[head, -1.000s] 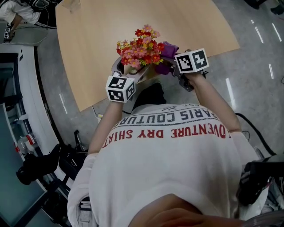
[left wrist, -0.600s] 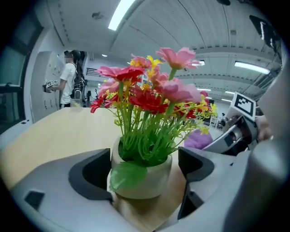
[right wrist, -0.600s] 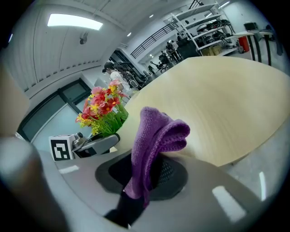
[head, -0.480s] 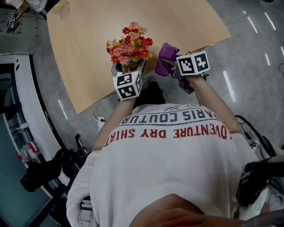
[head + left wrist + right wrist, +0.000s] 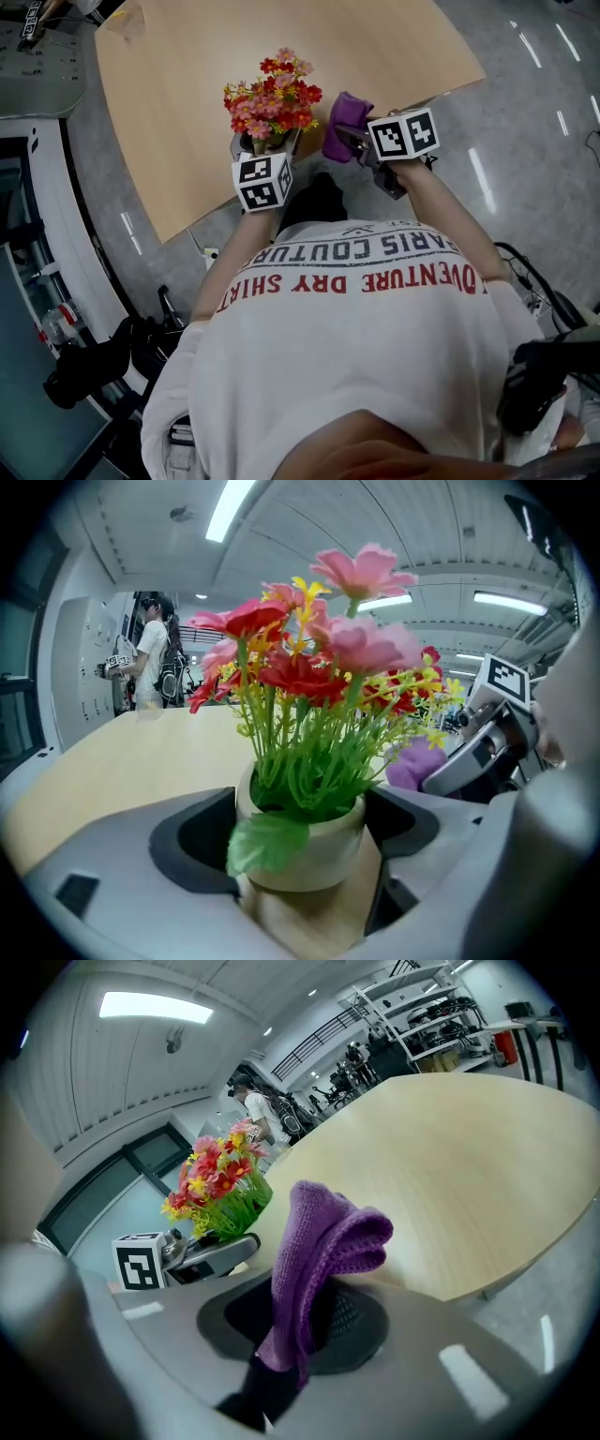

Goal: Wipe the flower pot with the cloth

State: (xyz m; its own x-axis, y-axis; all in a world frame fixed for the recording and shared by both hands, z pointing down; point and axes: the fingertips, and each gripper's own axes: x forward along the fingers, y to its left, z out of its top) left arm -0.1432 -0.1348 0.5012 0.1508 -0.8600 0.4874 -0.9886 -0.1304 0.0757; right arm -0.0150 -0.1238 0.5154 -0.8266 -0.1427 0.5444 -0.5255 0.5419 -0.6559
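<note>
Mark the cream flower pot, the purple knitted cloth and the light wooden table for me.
cream flower pot (image 5: 328, 847): left gripper view, front wall.
purple knitted cloth (image 5: 323, 1232): right gripper view, upper fold.
light wooden table (image 5: 187, 103): head view, bare top.

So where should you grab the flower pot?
Take the flower pot by its round cream body, below the rim, coming in level from the side. The flowers crowd the top, so nothing fits from above. The left tool has just been closing its jaws with it between them, a pad on each side.
</note>
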